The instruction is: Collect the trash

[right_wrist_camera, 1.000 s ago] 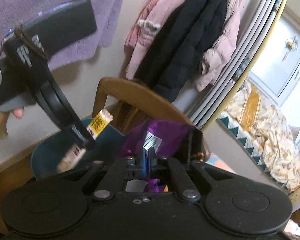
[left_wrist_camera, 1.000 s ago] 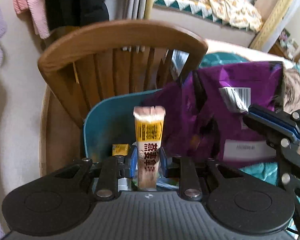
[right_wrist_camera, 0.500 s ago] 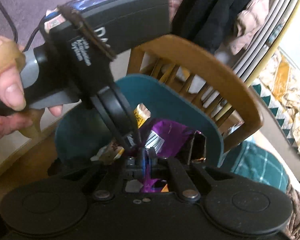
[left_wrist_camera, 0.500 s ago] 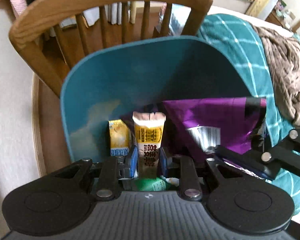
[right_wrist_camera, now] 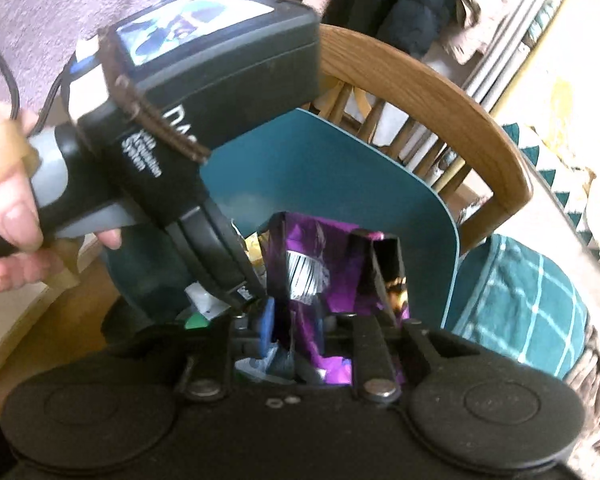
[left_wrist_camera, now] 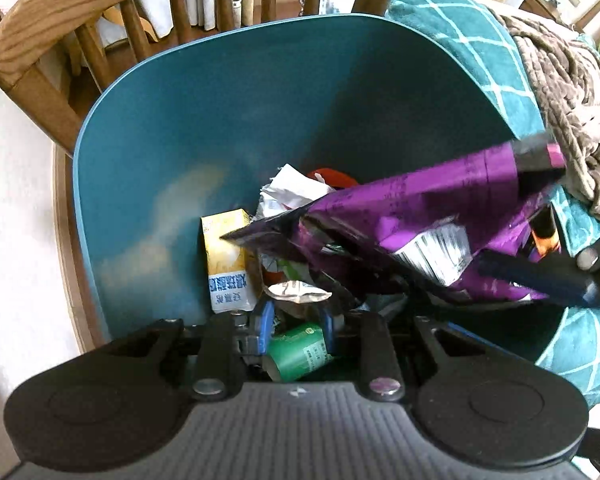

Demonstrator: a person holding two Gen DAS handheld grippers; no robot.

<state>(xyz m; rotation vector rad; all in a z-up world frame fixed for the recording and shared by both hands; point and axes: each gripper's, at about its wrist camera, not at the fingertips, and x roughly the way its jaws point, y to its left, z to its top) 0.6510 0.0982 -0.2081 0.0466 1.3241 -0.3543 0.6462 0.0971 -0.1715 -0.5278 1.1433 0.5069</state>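
Observation:
A teal bin (left_wrist_camera: 220, 120) stands on a wooden chair (left_wrist_camera: 60, 12) and holds several pieces of trash. My left gripper (left_wrist_camera: 295, 320) points down into it, shut on a snack stick wrapper (left_wrist_camera: 296, 292) whose crumpled foil end shows between the blue pads. A purple foil bag (left_wrist_camera: 440, 208) leans across the right side of the bin, blurred. In the right wrist view that purple bag (right_wrist_camera: 340, 280) stands between the pads of my right gripper (right_wrist_camera: 294, 322). Its jaws are opening, and the pads stand apart without pressing the bag.
Inside the bin lie a yellow carton (left_wrist_camera: 226, 256), a green can (left_wrist_camera: 300, 350) and crumpled white paper (left_wrist_camera: 288, 192). A teal checked blanket (left_wrist_camera: 480, 48) and brown knit throw (left_wrist_camera: 560, 92) lie to the right. A person's hand (right_wrist_camera: 8, 200) holds the left gripper's handle.
Both grippers sank into the teal bin and tilted further down. The right jaws, earlier shut on the purple bag, have parted. The left still pinches the stick wrapper.

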